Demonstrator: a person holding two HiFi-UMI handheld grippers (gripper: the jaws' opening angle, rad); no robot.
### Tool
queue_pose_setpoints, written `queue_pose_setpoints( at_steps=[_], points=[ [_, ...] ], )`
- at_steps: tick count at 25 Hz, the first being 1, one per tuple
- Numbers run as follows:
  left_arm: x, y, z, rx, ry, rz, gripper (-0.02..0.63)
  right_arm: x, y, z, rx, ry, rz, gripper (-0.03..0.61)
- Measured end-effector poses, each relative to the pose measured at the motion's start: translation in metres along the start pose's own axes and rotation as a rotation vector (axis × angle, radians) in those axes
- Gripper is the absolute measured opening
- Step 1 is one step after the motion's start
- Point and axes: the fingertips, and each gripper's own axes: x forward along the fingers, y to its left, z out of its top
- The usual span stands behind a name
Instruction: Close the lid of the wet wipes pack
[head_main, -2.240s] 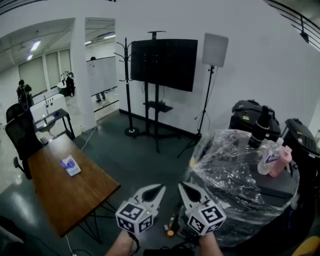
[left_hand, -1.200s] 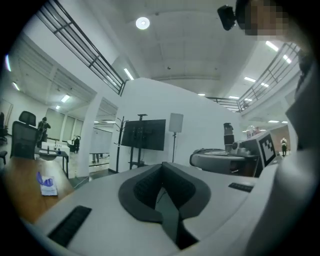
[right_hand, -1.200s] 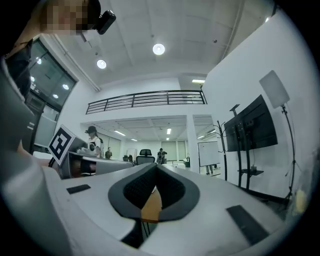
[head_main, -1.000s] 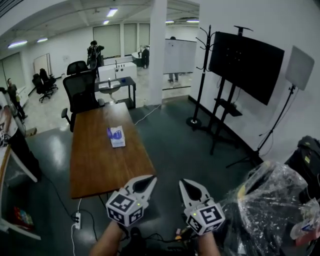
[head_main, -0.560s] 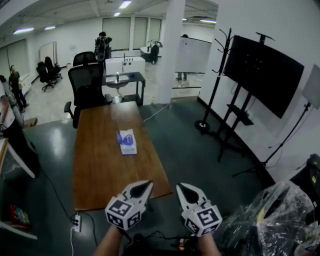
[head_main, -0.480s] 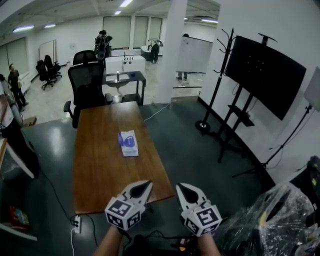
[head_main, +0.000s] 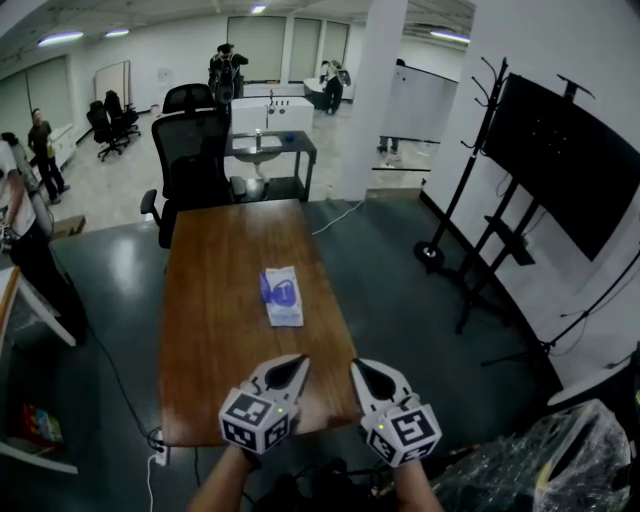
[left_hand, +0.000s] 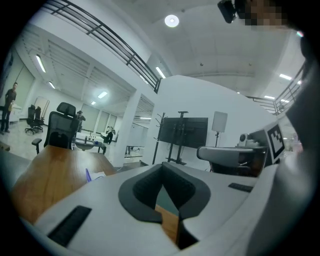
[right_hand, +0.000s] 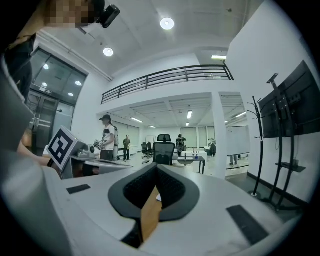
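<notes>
- wipes pack (head_main: 282, 296) lies mid-table (head_main: 215, 300), well beyond both grippers.
- left gripper (head_main: 290, 368) and right gripper (head_main: 363, 372): jaws pressed together, empty, at the table's near edge.
- best to reach forward and press the lid flat.

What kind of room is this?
Probably an office or meeting space: there is a long wooden table, rolling office chairs, and a big dark screen on a stand.

White wet wipes pack (head_main: 282, 297), blue top patch, flat on table (head_main: 205, 340)
</notes>
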Motion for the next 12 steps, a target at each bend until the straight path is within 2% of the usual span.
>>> queue_pose_setpoints(
  at_steps=[12],
  points=[
    [0.051, 0.089, -0.001, -0.007, 0.020, 0.241, 0.006, 0.102, -0.047, 0.000, 0.014, -0.008, 0.209, 0.011]
  ],
)
